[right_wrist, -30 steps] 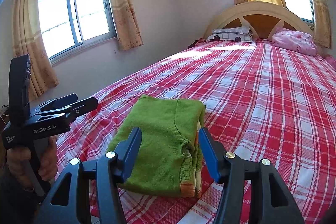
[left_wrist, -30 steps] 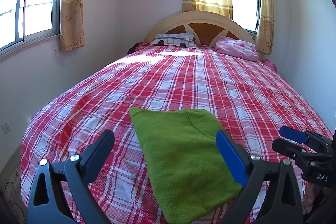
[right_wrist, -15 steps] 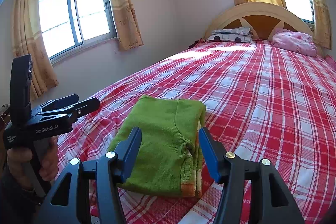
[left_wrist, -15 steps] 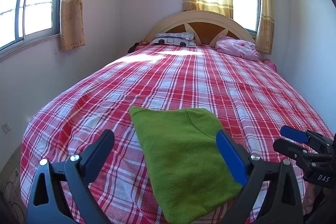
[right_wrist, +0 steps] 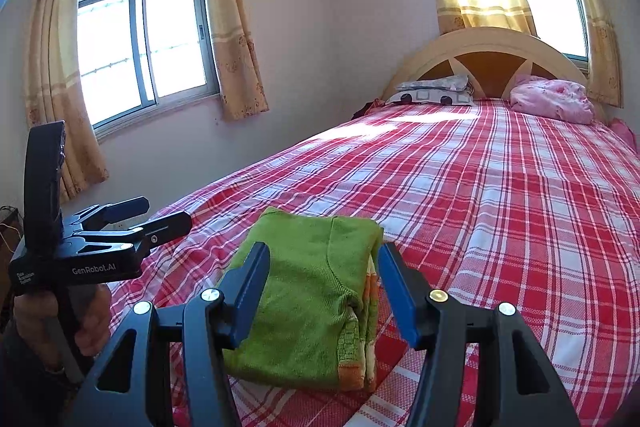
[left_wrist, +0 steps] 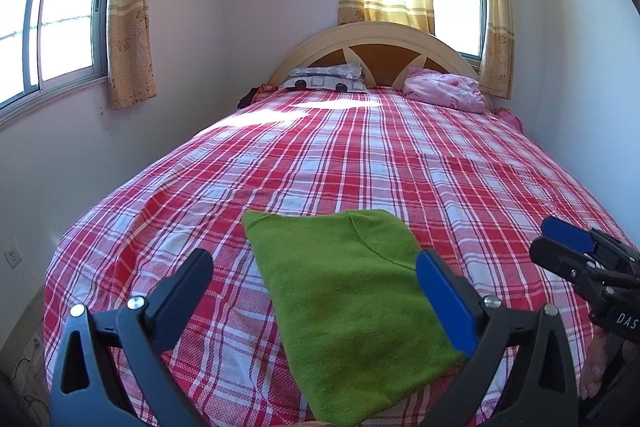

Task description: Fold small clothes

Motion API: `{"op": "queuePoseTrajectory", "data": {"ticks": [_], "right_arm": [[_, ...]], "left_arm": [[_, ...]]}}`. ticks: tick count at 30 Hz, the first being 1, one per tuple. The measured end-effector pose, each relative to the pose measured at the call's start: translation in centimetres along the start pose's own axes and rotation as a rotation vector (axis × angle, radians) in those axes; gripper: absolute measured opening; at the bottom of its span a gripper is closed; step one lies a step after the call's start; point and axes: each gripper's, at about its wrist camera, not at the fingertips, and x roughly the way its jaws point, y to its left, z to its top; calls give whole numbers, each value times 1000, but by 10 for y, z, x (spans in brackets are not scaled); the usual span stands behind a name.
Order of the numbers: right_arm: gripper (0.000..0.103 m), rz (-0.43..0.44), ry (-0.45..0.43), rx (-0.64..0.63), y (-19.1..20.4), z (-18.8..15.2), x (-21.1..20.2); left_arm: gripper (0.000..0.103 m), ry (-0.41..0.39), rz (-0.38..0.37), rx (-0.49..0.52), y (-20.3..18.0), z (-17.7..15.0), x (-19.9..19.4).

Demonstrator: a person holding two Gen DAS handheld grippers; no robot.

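A folded green garment [left_wrist: 348, 299] with orange trim lies on the red plaid bed [left_wrist: 360, 163] near its foot edge. It also shows in the right wrist view [right_wrist: 312, 299], where the stacked folds show at its right side. My left gripper [left_wrist: 316, 267] is open and empty, held above the garment with one finger to each side. My right gripper [right_wrist: 324, 263] is open and empty, just in front of the garment. Each gripper also shows in the other's view: the right one at the right edge [left_wrist: 560, 247], the left one at the left [right_wrist: 156, 215].
A patterned pillow [left_wrist: 326, 83] and a pink bundle [left_wrist: 444, 93] lie at the curved headboard [left_wrist: 376, 39]. Walls stand close on both sides of the bed. Curtained windows [right_wrist: 140, 51] are on the left wall and behind the headboard.
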Motion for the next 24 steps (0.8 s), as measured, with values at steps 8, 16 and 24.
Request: {"op": "queuePoseTrajectory", "data": {"ticks": [8, 16, 24], "right_arm": [[58, -2, -13, -10, 2, -1, -1], [58, 2, -1, -14, 3, -5, 1], [58, 6, 5, -21, 5, -6, 2]], "left_arm": [[103, 12, 32, -12, 3, 3, 1], [103, 18, 55, -28, 10, 3, 3], [103, -7, 81, -33, 16, 3, 1]]}}
